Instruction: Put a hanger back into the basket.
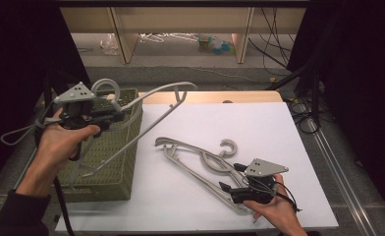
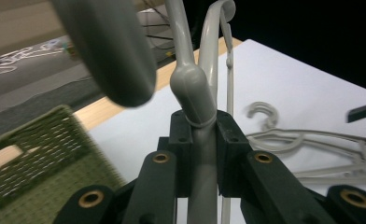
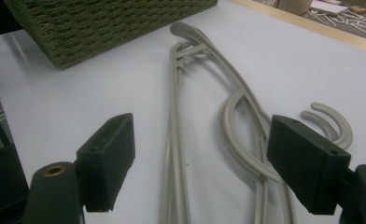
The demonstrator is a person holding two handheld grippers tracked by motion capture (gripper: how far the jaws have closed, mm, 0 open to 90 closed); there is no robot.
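Observation:
My left gripper is shut on the neck of a grey plastic hanger, just below its hook, and holds it in the air above a green woven basket. In the left gripper view the pads press the neck from both sides. Two more grey hangers lie overlapped on the white table top. My right gripper hovers low over their near end, open. In the right gripper view the hangers run between the wide-apart fingers untouched.
The basket stands at the table's left edge, a short way from the lying hangers. Bare white table lies to the right and back. Beyond the table are a wooden shelf frame, cables and dark curtains.

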